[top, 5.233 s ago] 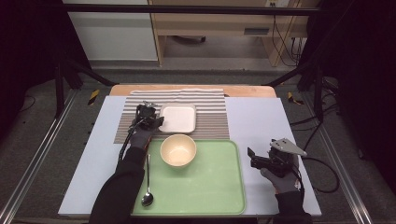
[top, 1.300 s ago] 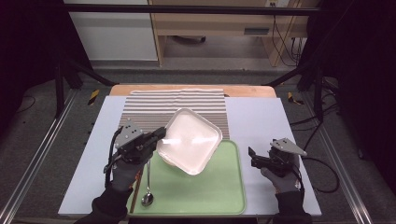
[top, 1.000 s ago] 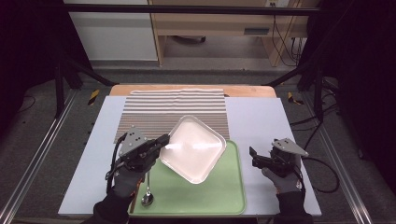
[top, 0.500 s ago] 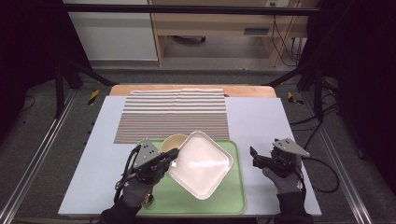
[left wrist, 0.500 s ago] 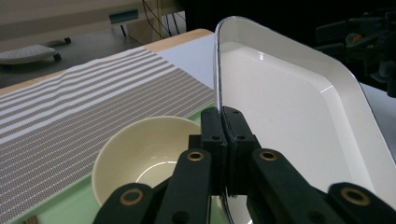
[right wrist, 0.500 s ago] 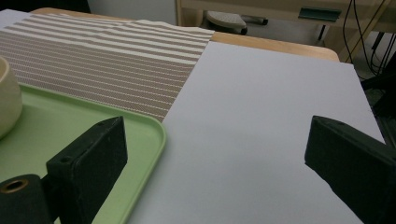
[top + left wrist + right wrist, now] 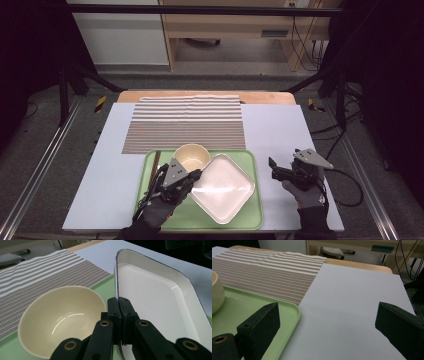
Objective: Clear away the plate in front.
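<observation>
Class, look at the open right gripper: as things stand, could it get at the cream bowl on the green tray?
Probably not directly. The square white plate, clamped by the left gripper, lies between the right gripper and the bowl; it would have to come over the plate or round its far side.

My striped mat (image 7: 186,122) lies flat at the far side of the desk (image 7: 280,135), its near edge just by the green tray (image 7: 200,220). Cream bowl (image 7: 191,156) sits upright in tray's far part. Dark chopsticks (image 7: 154,165) at tray's left edge, w/ cables (image 7: 305,42) on floor beyond desk.
</observation>
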